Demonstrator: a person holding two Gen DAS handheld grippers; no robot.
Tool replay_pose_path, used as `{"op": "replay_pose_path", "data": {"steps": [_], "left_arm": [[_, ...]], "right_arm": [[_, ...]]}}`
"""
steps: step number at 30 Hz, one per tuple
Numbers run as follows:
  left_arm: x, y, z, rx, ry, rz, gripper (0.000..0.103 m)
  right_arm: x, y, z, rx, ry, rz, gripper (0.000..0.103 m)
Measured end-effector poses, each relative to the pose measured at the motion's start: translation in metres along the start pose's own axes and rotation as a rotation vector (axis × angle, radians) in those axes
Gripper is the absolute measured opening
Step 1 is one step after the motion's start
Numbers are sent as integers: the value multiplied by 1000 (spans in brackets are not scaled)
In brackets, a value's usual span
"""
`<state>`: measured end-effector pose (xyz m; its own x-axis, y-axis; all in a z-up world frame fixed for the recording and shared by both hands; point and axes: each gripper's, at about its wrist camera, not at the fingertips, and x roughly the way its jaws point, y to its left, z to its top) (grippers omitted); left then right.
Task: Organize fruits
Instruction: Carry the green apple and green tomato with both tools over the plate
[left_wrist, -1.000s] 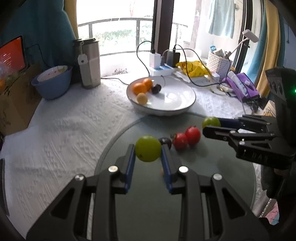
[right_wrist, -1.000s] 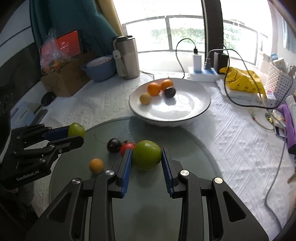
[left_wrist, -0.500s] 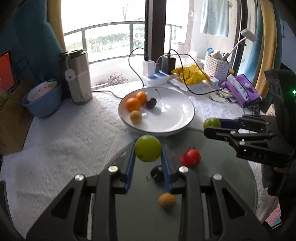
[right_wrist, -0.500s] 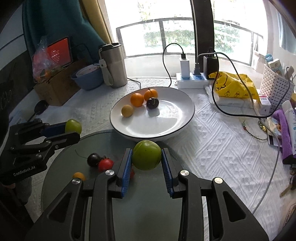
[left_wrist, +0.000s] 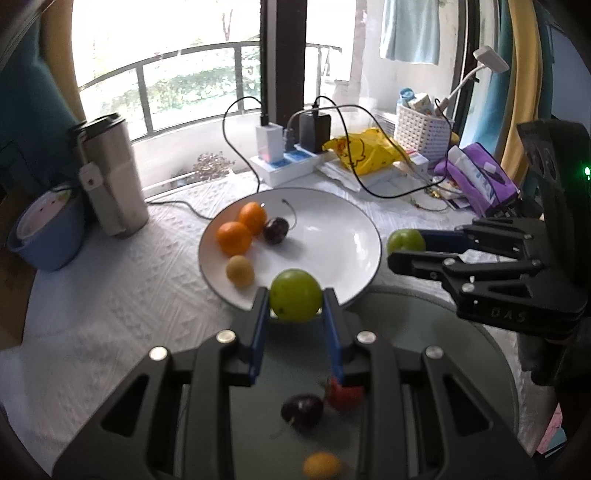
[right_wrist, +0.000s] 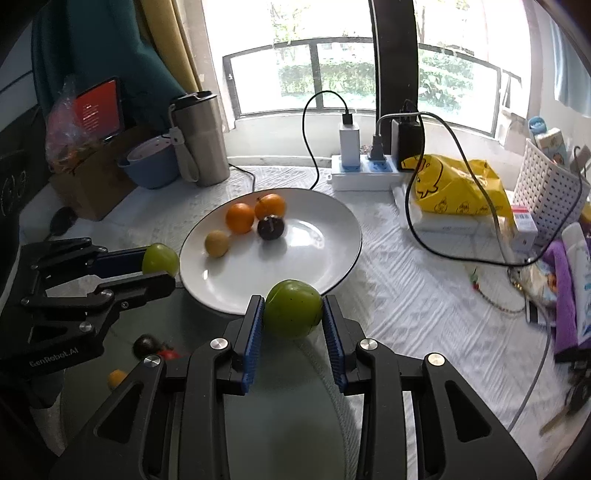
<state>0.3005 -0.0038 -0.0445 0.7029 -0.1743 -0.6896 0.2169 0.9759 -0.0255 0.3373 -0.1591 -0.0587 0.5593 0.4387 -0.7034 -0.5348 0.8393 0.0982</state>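
My left gripper (left_wrist: 294, 296) is shut on a green fruit (left_wrist: 295, 286) and hangs over the near rim of the white plate (left_wrist: 332, 225). My right gripper (right_wrist: 292, 301) is shut on a second green fruit (right_wrist: 291, 315), also at the plate's (right_wrist: 317, 254) near rim. Each gripper shows in the other's view, beside the plate. On the plate lie two oranges (left_wrist: 234, 238), a dark cherry (left_wrist: 275, 230) and a small yellow fruit (left_wrist: 240, 271). On the dark round mat (left_wrist: 424, 332) lie a dark cherry (left_wrist: 302, 410), a red fruit (left_wrist: 345, 395) and a small orange fruit (left_wrist: 321, 465).
A steel tumbler (right_wrist: 201, 140) and a blue bowl (right_wrist: 153, 166) stand at the back left. Behind the plate lie a power strip (right_wrist: 364, 173) with trailing cables and a yellow bag (right_wrist: 454, 188). A white basket (right_wrist: 546, 195) and a purple pouch (left_wrist: 480, 181) are on the right.
Both grippers have moved forward from over the dark mat to the plate's near rim, each still holding its green fruit. The loose fruits on the mat now lie below the fingers.
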Motion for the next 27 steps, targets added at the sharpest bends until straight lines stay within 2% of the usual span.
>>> {"op": "replay_pose_path", "data": {"steps": [13, 20, 23, 27], "left_arm": [[40, 9, 40, 57, -7, -42, 29], [64, 17, 60, 41, 10, -69, 29], [77, 24, 71, 0, 24, -73, 29], [94, 22, 81, 15, 45, -67, 29]], "right_arm": [[25, -12, 25, 1, -12, -11, 34], [39, -17, 32, 10, -6, -9, 34], [46, -19, 35, 15, -4, -9, 34], [55, -23, 39, 27, -2, -16, 34]]}}
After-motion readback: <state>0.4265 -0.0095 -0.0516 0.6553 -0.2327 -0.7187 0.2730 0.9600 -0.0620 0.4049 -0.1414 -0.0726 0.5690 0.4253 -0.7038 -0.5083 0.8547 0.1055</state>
